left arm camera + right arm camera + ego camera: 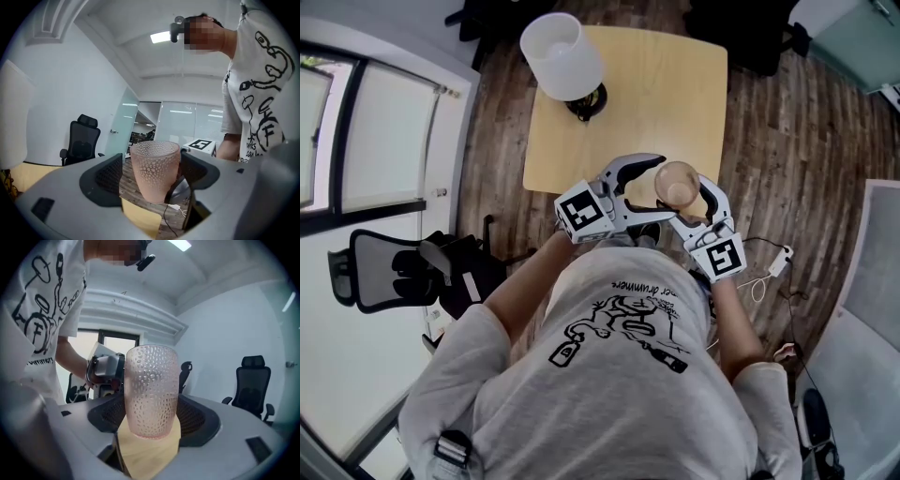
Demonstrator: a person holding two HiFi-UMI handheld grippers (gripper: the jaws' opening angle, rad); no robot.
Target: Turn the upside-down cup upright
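The pink dimpled cup (678, 185) was off the table, held in the air over the near edge of the wooden table (628, 84), close in front of the person's chest; in the head view its round end faced the camera; in the left gripper view the cup (154, 168) stood with its wider, open end up and its narrower end down; in the right gripper view the cup (151, 390) showed its thicker base at the bottom, with the table's wood just beneath it.

The right gripper (686, 199) was clamped on the cup; in its own view the right gripper (151, 420) had one dark ribbed pad against each side of the cup's lower half. The left gripper (661, 189) reached in from the other side with its jaws spread wide; in its own view the left gripper (153, 174) had the cup standing between the jaws, with a clear gap at the left pad; whether the other pad touched the cup could not be told.

Farther off on the table stood a lamp (562, 56) with a white shade; a black office chair (394, 267) stood on the wooden floor (769, 122) to the person's left; a white cable (773, 267) lay on the floor to the right.
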